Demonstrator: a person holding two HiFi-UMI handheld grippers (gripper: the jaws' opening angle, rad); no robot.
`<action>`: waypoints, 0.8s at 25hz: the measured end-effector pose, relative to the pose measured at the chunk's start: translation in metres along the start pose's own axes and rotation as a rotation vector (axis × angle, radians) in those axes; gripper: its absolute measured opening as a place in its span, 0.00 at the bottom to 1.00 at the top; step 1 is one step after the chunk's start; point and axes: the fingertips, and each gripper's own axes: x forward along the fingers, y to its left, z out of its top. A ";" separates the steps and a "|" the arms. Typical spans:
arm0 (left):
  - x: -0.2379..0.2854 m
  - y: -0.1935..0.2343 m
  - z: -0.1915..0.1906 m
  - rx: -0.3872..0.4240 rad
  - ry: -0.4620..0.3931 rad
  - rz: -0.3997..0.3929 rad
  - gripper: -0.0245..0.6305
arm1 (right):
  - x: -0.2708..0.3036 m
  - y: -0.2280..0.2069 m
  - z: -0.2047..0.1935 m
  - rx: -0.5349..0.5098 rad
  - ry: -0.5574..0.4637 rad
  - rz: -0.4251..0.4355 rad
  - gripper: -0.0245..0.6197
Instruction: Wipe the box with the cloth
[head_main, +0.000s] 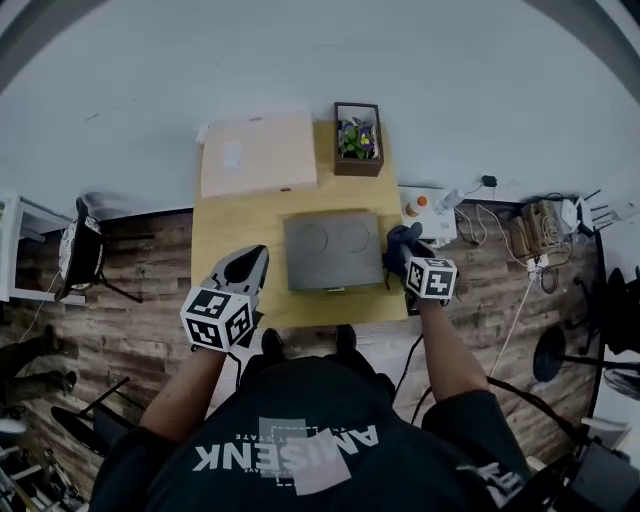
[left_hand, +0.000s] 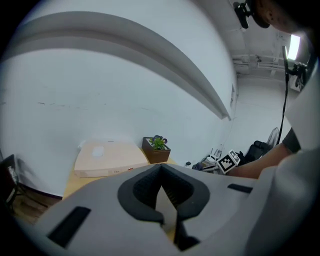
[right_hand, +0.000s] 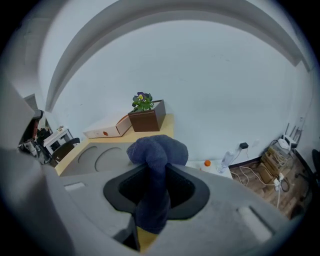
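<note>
Yellow surface (head_main: 230, 215) against white wall, with grey box (head_main: 333, 250) lying in the middle. At the right edge of box, right claw (head_main: 402, 250), clamping blue cloth (right_hand: 157, 150). Just left of box, left claw (head_main: 252, 268), tips together, nothing between.
</note>
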 end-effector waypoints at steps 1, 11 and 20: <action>-0.002 0.001 -0.001 -0.012 -0.005 0.034 0.03 | 0.012 -0.001 0.007 -0.018 0.007 0.025 0.19; -0.018 0.004 -0.028 -0.120 -0.020 0.289 0.03 | 0.099 0.015 0.039 -0.155 0.064 0.225 0.19; -0.028 0.008 -0.030 -0.099 -0.013 0.327 0.03 | 0.090 0.027 0.023 -0.154 0.063 0.296 0.19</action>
